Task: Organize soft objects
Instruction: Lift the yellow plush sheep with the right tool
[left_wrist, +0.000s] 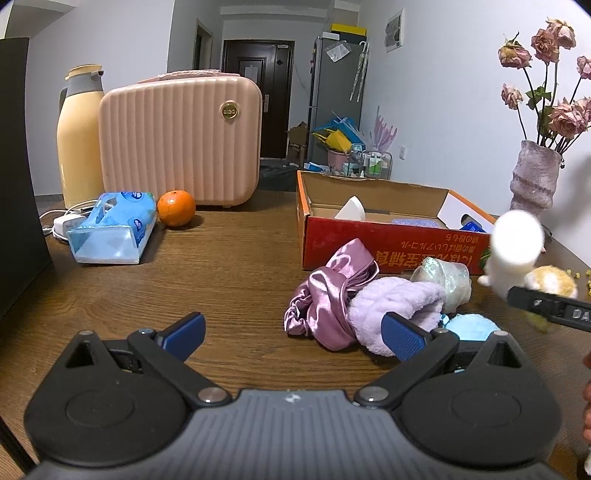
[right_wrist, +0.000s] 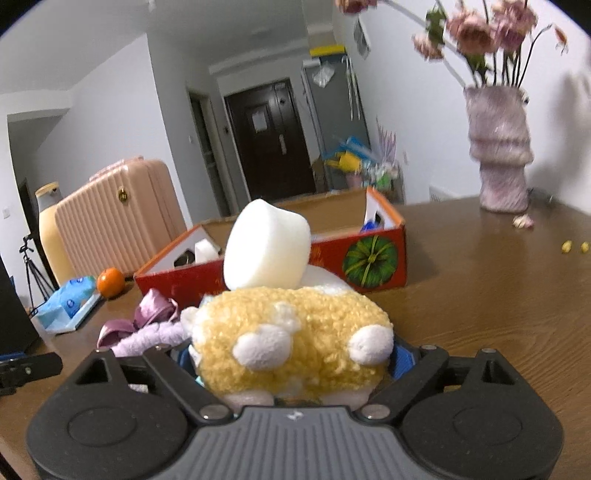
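Observation:
My right gripper (right_wrist: 291, 358) is shut on a yellow and white plush toy (right_wrist: 291, 339) with a white chef hat (right_wrist: 266, 247), held above the table in front of the red cardboard box (right_wrist: 373, 258). The toy also shows in the left wrist view (left_wrist: 517, 243). My left gripper (left_wrist: 291, 332) is open and empty over the wooden table. To its right lie a pink satin scrunchie (left_wrist: 332, 295), a lilac fluffy cloth (left_wrist: 399, 306), a pale shiny bundle (left_wrist: 443, 277) and a light blue soft item (left_wrist: 469, 328). The box (left_wrist: 369, 240) holds a white sponge (left_wrist: 352, 210).
A tissue pack (left_wrist: 110, 232), an orange (left_wrist: 176, 208), a pink case (left_wrist: 177, 144) and a yellow flask (left_wrist: 79, 136) stand at the back left. A vase of dried roses (left_wrist: 533, 177) stands at the right. A dark object (left_wrist: 18, 177) borders the left edge.

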